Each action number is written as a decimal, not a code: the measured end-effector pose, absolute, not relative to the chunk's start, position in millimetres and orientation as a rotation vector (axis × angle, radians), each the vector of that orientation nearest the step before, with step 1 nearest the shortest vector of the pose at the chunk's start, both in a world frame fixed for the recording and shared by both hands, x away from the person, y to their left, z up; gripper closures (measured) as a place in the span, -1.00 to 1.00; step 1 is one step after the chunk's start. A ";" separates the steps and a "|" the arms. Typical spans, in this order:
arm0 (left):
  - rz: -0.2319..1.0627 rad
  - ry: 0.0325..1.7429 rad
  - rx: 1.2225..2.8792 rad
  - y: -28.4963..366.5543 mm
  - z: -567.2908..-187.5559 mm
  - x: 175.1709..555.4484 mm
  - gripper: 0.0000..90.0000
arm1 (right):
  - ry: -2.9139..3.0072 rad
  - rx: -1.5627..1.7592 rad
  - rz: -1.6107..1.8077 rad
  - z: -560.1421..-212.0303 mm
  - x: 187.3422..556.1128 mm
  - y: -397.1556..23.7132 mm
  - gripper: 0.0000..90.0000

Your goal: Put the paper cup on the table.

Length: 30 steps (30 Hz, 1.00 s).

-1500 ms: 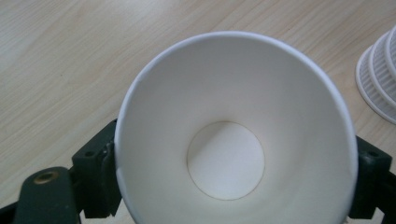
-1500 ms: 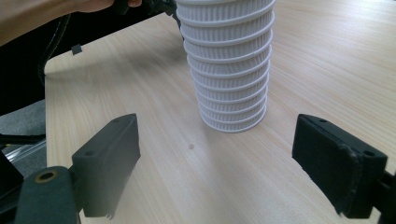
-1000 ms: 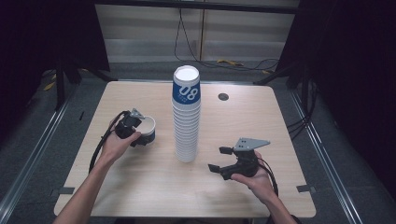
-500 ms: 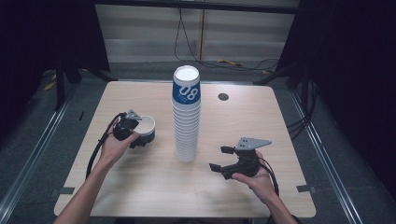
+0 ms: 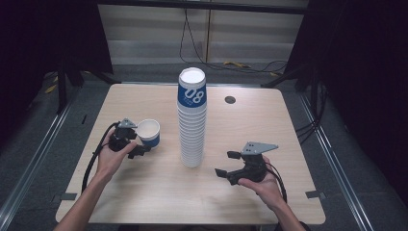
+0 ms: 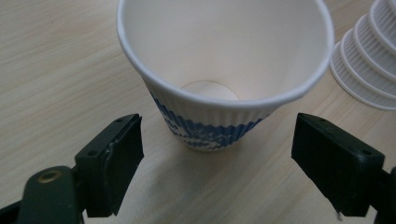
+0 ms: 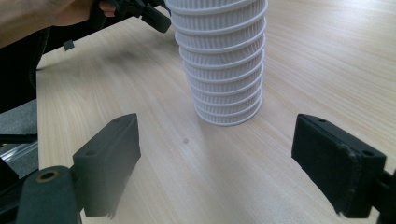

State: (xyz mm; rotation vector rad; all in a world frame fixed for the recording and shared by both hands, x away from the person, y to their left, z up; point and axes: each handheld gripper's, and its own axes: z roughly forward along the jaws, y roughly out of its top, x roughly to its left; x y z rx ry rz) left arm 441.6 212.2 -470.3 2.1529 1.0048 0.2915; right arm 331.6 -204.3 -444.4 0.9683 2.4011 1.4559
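Cup (image 6: 224, 70), single, white with blue ribbed band, stands upright between the wide-spread jaws of the left gripper (image 6: 217, 170), touching neither; in the high view it sits left of centre on the table (image 5: 144, 192). Right gripper (image 5: 235, 166) at lower right of the high view, jaws also spread wide and holding nothing, aimed toward the cup stack (image 7: 222, 60). Stack stands upside down at frame centre, tall, topmost cup blue with white "08" (image 5: 192, 94). Small dark round hole (image 5: 230, 99) lies farther back on the tabletop.
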 end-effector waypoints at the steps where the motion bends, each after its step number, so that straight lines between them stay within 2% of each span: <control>1: 0.288 0.984 2.147 214.3 -468.9 439.6 -0.63 | 2.401 0.967 1.453 -444.5 331.5 -204.0 -0.66; 9: 0.328 0.924 2.092 221.4 -464.9 416.0 -0.64 | 2.394 0.983 1.436 -444.6 331.0 -205.1 -0.67; 13: 0.300 0.938 2.034 224.0 -467.6 404.6 -0.64 | 2.388 0.979 1.427 -443.3 329.1 -206.4 -0.67; 18: 0.356 0.945 2.025 221.0 -464.6 388.7 -0.61 | 2.374 0.993 1.419 -444.9 330.2 -207.7 -0.67; 30: 0.306 0.874 1.986 209.4 -462.5 349.2 -0.61 | 2.321 1.024 1.379 -447.2 322.9 -209.3 -0.63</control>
